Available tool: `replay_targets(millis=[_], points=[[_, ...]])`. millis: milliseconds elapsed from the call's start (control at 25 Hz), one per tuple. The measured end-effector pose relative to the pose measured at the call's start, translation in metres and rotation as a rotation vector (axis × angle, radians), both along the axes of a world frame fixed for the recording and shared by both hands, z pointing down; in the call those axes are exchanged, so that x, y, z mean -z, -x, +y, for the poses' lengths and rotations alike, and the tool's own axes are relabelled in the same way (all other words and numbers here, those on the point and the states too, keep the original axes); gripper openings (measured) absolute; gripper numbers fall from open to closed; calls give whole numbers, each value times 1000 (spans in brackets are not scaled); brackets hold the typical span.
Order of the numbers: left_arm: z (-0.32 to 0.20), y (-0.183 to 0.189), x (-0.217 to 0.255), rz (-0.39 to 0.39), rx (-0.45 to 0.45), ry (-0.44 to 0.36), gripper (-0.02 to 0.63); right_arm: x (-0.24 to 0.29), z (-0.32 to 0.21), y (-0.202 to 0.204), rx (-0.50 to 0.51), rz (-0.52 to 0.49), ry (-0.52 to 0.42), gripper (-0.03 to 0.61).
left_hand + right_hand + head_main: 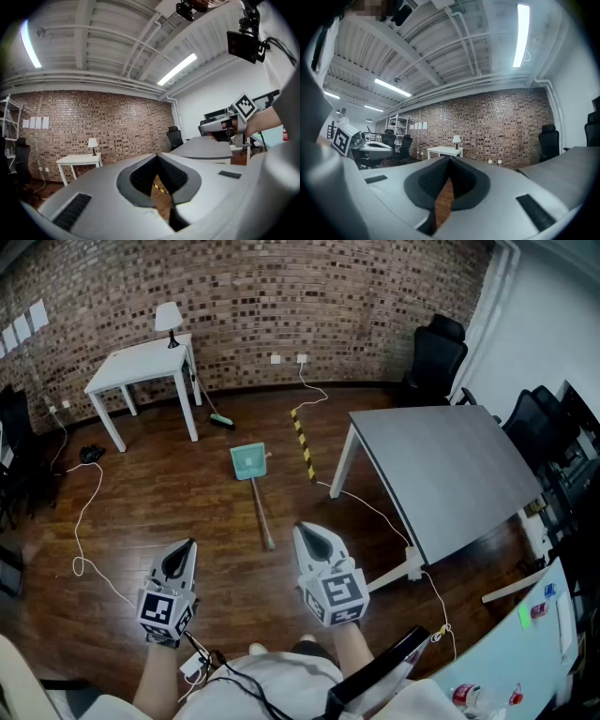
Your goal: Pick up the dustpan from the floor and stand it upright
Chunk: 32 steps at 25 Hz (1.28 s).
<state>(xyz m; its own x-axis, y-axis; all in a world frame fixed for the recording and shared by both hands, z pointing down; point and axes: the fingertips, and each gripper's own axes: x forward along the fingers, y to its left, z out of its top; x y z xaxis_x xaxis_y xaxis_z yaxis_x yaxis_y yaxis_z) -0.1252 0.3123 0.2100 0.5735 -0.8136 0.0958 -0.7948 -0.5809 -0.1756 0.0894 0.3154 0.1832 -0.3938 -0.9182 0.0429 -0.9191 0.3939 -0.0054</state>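
A teal dustpan (248, 460) lies flat on the wooden floor, its long handle (262, 514) running back toward me. Both grippers are held level and well short of the pan. My left gripper (189, 544) is to the left of the handle's near end, its jaws shut and empty; its tips (157, 155) meet in the left gripper view. My right gripper (300, 529) is just right of the handle's end, also shut on nothing, with its tips (450, 159) together. The dustpan shows in neither gripper view.
A white table (141, 362) with a lamp stands at the back left, a green-headed broom (222, 421) beside it. A grey table (441, 474) fills the right. A yellow-black strip (302, 442) and white cables (84, 512) lie on the floor. Office chairs (436, 357) stand behind.
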Motion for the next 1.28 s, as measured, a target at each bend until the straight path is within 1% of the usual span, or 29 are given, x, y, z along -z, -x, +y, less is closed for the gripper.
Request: replay_targets(millis=[120,280,480,680,880,1080,1160,1280], points=[[0,14,1,6,-11,-17,-9,3,3,13,-6,4,-9,-18],[-5,28,-2,0,-5,-6,-9,-1,3,25,-7,13,3,-18],[-13,27,-8,-10,-18,5,-9,-6,-8,24,-17,3,7,-18],[-35,27,-16,-25,-13,16,-9,-14,-36,21,-31,-6,4,-18],[-88,23,-22,-36,8,22,-9,-27,-91,11,-26,-25,13,-18],[-163,6,-17,-36,27,10,-9,-29,-171,-9,-17,-28,16,-18],[-195,-7,-13,-33,30,7,-9,-23,-203,-20,-1,-43,-2,-18],[-245,-29,-2,-25,38,-5,-9,-3,-245,-40,28,-85,-68,-18]])
